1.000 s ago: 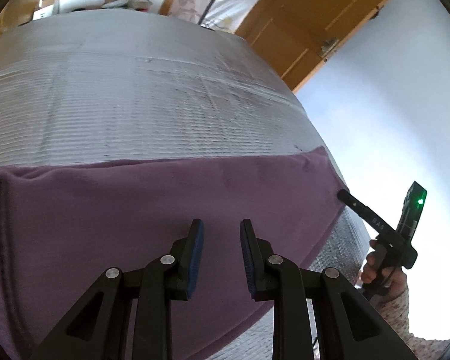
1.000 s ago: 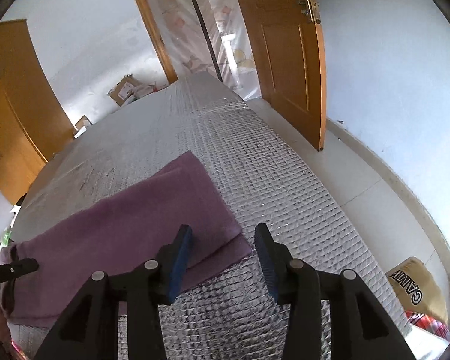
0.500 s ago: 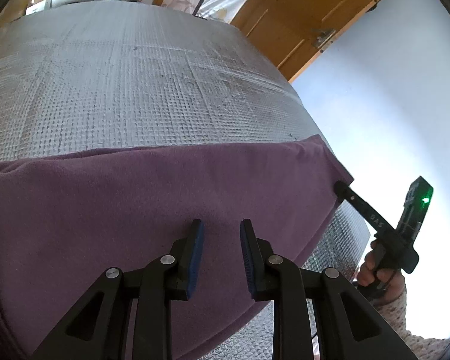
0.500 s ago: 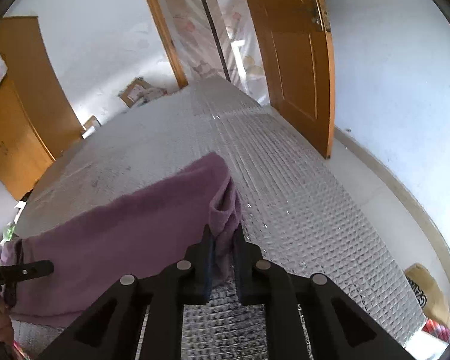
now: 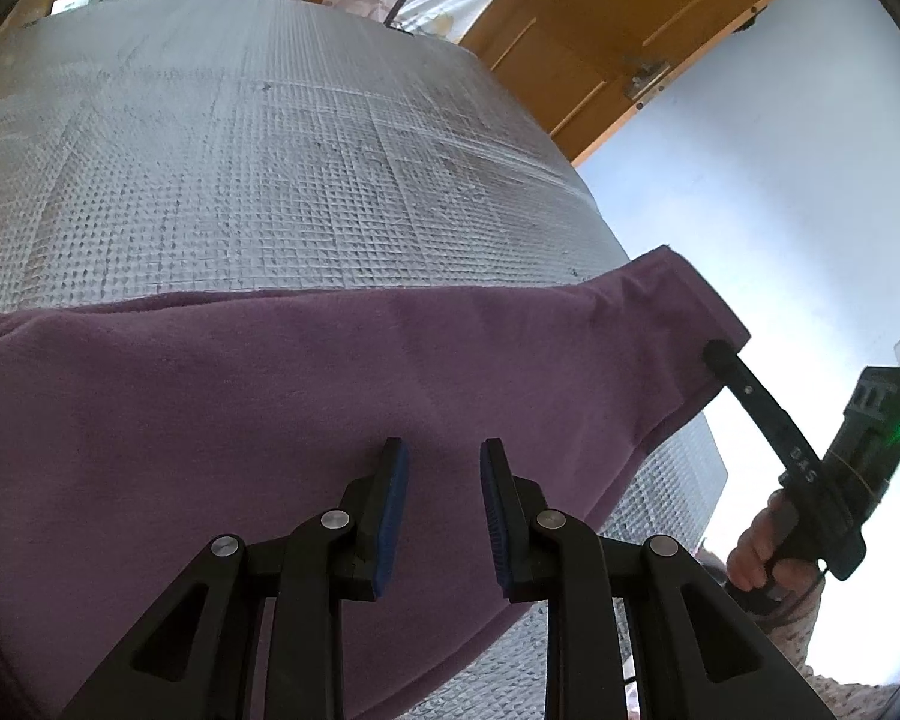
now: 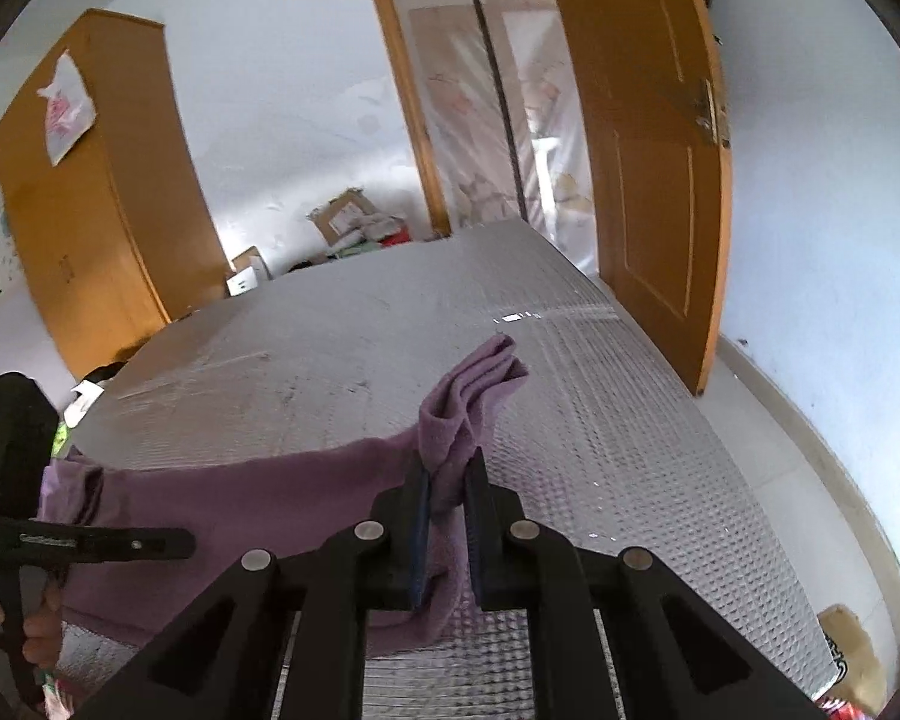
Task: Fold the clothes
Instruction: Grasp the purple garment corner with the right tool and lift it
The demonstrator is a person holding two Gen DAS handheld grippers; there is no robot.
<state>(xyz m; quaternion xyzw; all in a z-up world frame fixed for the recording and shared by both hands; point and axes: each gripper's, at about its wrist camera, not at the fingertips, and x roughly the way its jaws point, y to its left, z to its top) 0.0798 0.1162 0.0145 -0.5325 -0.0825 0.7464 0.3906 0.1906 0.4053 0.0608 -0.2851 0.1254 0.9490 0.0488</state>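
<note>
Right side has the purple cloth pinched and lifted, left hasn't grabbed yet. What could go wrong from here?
1. The right gripper pinches only a bunched corner of the cloth; it may slip out under pull.
2. The left gripper is open above the cloth, holding nothing, so lifting one end alone may drag it skewed across the silver mat.
3. The cloth lies near the mat's edge and could slide off.

Daylight fills both views, soft and even, with no hard shadows. The white wall (image 5: 780, 192) beside the wooden door (image 5: 624, 30) is washed out to near glare in the left wrist view. The silver quilted tabletop (image 6: 600, 420) glints with small highlights. Fisheye bending curves every edge, the corners go black, and focus stays fairly sharp.
</note>
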